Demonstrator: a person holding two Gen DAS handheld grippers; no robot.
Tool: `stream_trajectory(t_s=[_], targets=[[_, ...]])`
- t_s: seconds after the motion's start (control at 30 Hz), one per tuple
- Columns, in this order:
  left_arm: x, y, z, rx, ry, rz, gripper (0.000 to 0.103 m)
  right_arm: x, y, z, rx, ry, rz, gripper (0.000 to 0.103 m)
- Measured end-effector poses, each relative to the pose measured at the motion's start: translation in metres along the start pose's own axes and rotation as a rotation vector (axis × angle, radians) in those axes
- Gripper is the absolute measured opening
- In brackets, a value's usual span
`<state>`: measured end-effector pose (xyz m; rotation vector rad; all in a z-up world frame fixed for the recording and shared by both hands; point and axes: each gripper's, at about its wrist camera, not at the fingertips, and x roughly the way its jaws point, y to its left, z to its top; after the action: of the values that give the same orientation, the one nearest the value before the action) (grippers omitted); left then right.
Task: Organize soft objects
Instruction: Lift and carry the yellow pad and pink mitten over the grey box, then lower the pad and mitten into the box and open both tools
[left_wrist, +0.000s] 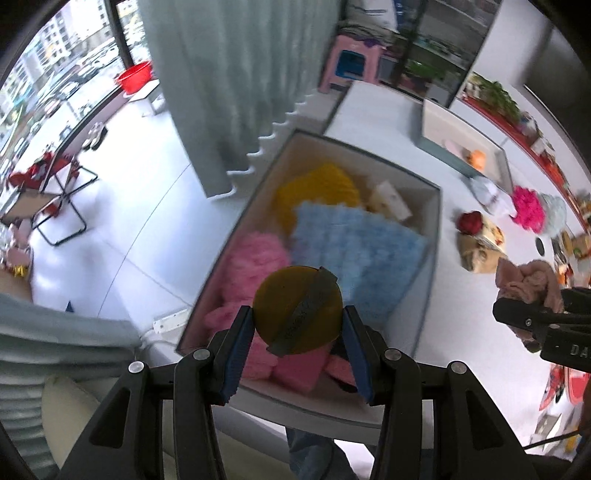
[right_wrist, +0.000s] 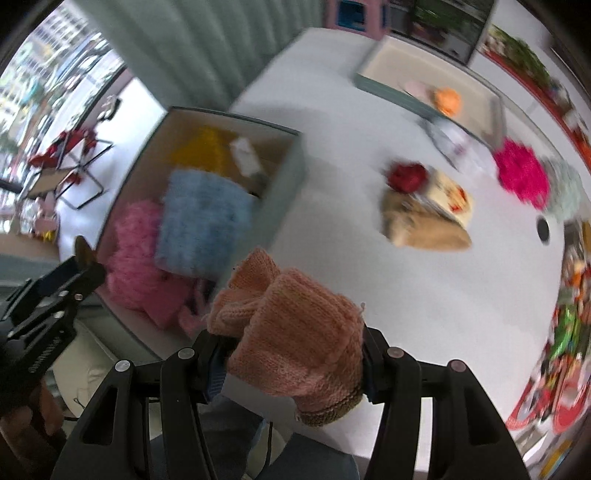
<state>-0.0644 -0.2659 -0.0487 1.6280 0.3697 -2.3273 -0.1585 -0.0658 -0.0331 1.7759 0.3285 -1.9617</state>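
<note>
Left tool: clamped on a dark yellow disc with a grey strip across it, poised above the near end of an open box. Right tool: clamped on a peach knitted piece, poised over the white worktop just beside the box's near corner.

Inside the box: pink fluffy item nearest, pale blue fluffy cloth partly over it, yellow fluffy item behind, small cream object at the far corner.

On the worktop, well apart from the box: beige patterned cloth with a dark red ball touching its far edge; magenta fluffy item beyond; a second shallow box farther back, holding an orange object.

Beyond the worktop edge: pale floor, grey-green curtain, folding chair, red basin by the window. Heavy motion blur; finer detail not legible.
</note>
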Motion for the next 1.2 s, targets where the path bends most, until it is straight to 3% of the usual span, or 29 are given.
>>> stream_trajectory(t_s=[0.43, 1.2], targets=[[0.019, 0.022, 0.009, 0.032, 0.038, -0.004, 0.05, 0.014, 0.083, 0.031, -0.115, 0.014, 0.034, 0.06], [0.044, 0.015, 0.018, 0.109, 0.096, -0.048, 0.05, 0.03, 0.086, 0.036, -0.055, 0.049, 0.003, 0.06]])
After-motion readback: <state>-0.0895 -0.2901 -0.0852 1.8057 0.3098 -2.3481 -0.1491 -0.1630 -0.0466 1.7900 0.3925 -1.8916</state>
